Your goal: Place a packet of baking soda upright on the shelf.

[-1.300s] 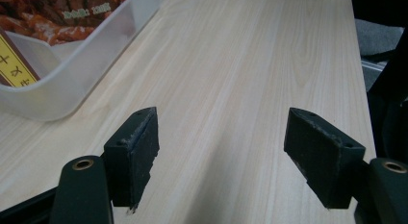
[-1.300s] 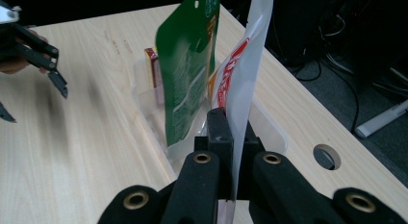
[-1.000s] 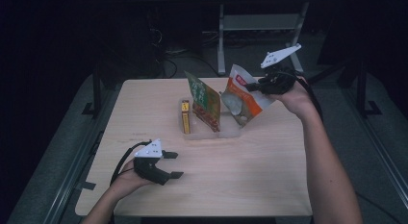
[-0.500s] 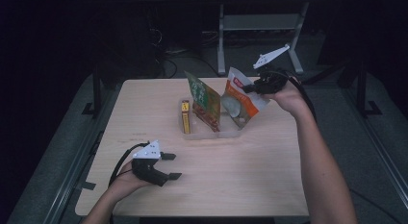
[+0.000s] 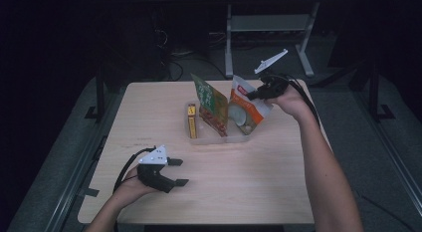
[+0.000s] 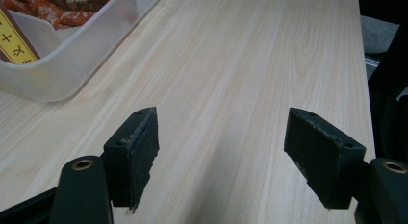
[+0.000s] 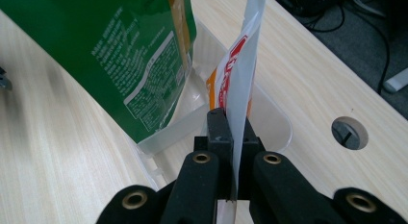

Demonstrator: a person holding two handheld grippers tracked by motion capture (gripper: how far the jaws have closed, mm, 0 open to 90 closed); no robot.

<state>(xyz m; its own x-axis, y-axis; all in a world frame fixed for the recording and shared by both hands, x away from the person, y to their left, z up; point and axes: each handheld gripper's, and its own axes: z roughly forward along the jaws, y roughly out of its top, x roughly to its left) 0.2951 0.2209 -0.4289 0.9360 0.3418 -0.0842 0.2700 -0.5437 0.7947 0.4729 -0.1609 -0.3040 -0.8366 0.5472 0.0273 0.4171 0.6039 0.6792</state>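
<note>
A dark room surrounds the pale wooden counter (image 5: pixel 249 162), where a clear plastic bin (image 5: pixel 234 139) sits near the centre. Inside it stand a slim yellow box (image 5: pixel 191 120) at nine o'clock, a green printed snack pouch (image 5: pixel 209 100) leaning in the middle, and an orange-and-white foil bag (image 5: pixel 246 110) at three o'clock. The right claw (image 5: pixel 253 95) is clenched on the orange-and-white foil bag's top edge. The left claw (image 5: pixel 178 172) lies released on the counter at seven o'clock, well apart from the bin.
</note>
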